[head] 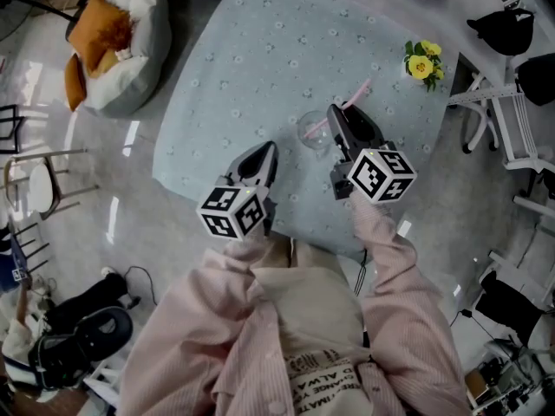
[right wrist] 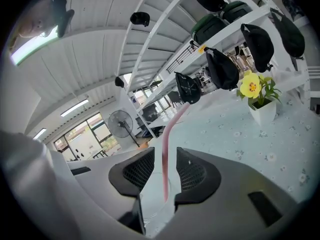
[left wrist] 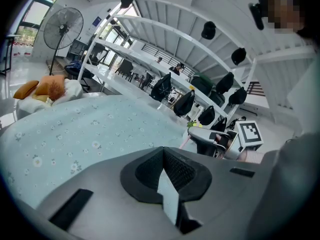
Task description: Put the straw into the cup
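A clear plastic cup [head: 312, 131] stands on the pale floral tablecloth [head: 260, 59]. A pink straw [head: 351, 100] leans up and right out of it, its lower end inside the cup. My right gripper [head: 334, 113] is just right of the cup. In the right gripper view the straw [right wrist: 166, 149] rises between the two black pads [right wrist: 137, 171] without touching either; that gripper [right wrist: 165, 159] is open, with the cup's rim [right wrist: 155, 206] below. My left gripper [head: 265, 150] rests left of the cup, its jaws [left wrist: 163, 151] together and empty.
A small white pot of yellow flowers [head: 422, 61] stands near the table's far right corner. The table's near edge [head: 286, 224] runs just under both grippers. A beanbag seat [head: 117, 37] lies on the floor at the left; chairs [head: 503, 120] stand at the right.
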Demonstrator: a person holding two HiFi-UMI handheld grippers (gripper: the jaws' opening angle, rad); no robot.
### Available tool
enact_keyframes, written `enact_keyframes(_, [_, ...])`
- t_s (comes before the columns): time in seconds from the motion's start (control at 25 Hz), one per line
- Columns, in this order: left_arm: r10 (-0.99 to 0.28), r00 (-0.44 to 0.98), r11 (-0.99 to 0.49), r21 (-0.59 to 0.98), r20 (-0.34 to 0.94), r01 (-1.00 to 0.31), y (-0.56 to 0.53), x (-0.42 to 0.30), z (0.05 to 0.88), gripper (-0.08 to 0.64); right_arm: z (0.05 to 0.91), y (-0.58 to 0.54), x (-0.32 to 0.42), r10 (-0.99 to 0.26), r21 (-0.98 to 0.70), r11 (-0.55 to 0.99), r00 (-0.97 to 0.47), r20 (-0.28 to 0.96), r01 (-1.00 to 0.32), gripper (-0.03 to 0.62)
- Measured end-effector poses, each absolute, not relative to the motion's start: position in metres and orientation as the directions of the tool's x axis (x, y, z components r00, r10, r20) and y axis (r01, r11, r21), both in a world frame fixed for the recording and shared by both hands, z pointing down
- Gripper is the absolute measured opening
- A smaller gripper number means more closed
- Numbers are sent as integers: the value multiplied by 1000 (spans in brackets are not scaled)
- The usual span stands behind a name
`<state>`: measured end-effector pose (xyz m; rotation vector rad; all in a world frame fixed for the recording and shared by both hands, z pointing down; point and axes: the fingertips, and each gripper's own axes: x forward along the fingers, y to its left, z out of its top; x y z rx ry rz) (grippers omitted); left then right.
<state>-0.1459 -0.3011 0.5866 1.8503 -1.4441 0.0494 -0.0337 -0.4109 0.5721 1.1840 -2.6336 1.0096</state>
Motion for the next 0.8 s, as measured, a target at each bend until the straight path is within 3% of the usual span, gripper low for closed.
enact_keyframes(0.4, [-837,360,-107,520,413,-847,-302,-142,566,-2,567,-400,-12,-680,-541,437,-658,324,-719,110])
enact_keyframes(0.64, [-846,381,-170,488,372,-856,-300,-137,542,-2,548,-381,-2,-684,-490,480,-660,312,-728,24])
enact_keyframes(0.8, [-846,402,-216,463,350,-859,-296,-132,523,-2,531,-366,0,-676,-470,509,-673,301,-721,11])
